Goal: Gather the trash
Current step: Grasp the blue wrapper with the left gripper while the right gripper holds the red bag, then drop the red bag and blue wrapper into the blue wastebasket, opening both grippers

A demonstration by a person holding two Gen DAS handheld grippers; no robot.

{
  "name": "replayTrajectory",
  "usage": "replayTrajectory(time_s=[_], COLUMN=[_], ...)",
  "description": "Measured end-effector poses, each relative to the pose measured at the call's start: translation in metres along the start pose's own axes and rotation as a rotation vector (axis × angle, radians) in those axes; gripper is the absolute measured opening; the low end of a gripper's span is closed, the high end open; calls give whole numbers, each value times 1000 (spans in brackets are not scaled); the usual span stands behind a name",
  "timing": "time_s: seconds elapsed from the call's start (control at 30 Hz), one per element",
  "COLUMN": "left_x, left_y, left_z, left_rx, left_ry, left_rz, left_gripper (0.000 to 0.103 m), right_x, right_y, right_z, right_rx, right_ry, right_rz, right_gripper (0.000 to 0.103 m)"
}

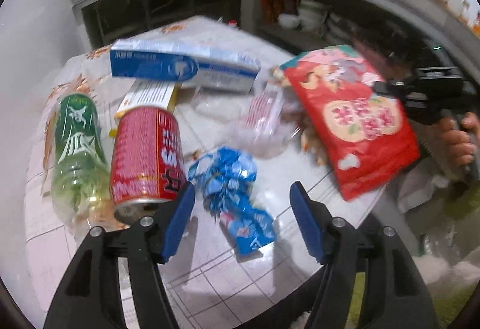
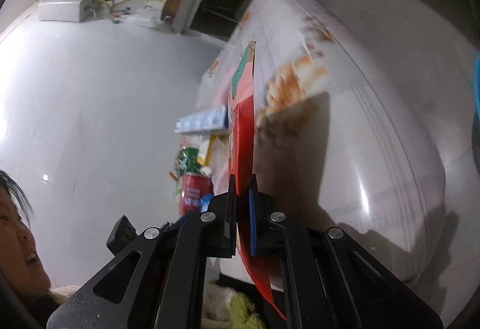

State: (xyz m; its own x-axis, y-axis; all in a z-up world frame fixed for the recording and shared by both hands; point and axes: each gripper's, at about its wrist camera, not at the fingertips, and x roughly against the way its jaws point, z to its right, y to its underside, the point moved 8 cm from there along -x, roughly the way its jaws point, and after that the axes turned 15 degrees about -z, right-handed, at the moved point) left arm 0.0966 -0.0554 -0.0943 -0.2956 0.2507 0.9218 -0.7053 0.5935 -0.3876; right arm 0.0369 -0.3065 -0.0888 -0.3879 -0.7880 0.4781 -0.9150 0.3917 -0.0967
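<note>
The right gripper (image 2: 242, 188) is clamped flat on the edge of a red snack bag (image 1: 354, 119), which is held lifted and tilted above the right edge of the tabletop (image 1: 210, 275) — in the right wrist view the bag is seen edge-on, pinched between the two jaws. The left gripper (image 1: 241, 200) is held with its jaws apart and nothing gripped; a crumpled blue wrapper (image 1: 234, 188) lies on the tabletop between its blue pads (image 1: 180, 221), untouched by either. A red can (image 1: 147, 158) is lying on its side just beside the left pad, and a green bottle (image 1: 79, 149) lies against the can toward the left edge. Further back, toward the far edge, a blue-and-white box (image 1: 183, 66) is resting partly over a yellow-and-white carton (image 1: 150, 98), and a clear pink-striped wrapper (image 1: 264, 116) lies near the middle, partly under the raised bag.
</note>
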Motion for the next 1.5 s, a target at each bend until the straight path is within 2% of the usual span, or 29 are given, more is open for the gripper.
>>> replayTrajectory(time_s=[0.1, 0.2, 0.3, 0.33, 0.37, 0.43, 0.53, 0.73, 0.93, 1.1, 1.37, 1.5], left_x=[-12, -20, -26, -28, -29, -27, -23, 3, 38, 48, 36, 17], left_y=[2, 6, 9, 9, 8, 8, 7, 1, -15, -45, -98, -121], left_z=[4, 10, 13, 14, 13, 12, 10, 10, 29, 69, 152, 196], left_rx=[1, 0, -2, 5, 9, 19, 33, 56, 8, -98, -264, -306], left_ry=[-87, -97, -116, -119, -120, -124, -126, -120, -77, -10, 168, 266], left_rz=[-44, -81, -107, -109, -110, -106, -90, -10, 98, 163, 150, 88], left_gripper=[64, 62, 49, 39, 35, 18, 10, 7, 7, 7, 7, 7], right_x=[-3, -1, 5, 7, 10, 16, 21, 29, 38, 56, 114, 139], right_y=[13, 22, 28, 29, 31, 35, 37, 42, 44, 46, 58, 69], right_z=[5, 9, 10, 12, 14, 17, 19, 16, 15, 17, 44, 75], right_rx=[-17, -31, -44, -47, -51, -56, -60, -51, -49, -61, -115, -193], right_ry=[-7, -9, -28, -33, -39, -50, -68, -95, -131, -142, -159, -142], right_rz=[3, 19, 36, 40, 45, 55, 71, 106, 138, 192, 362, 433], right_gripper=[5, 5, 5, 5, 5, 5, 5, 5, 5, 5, 5, 5])
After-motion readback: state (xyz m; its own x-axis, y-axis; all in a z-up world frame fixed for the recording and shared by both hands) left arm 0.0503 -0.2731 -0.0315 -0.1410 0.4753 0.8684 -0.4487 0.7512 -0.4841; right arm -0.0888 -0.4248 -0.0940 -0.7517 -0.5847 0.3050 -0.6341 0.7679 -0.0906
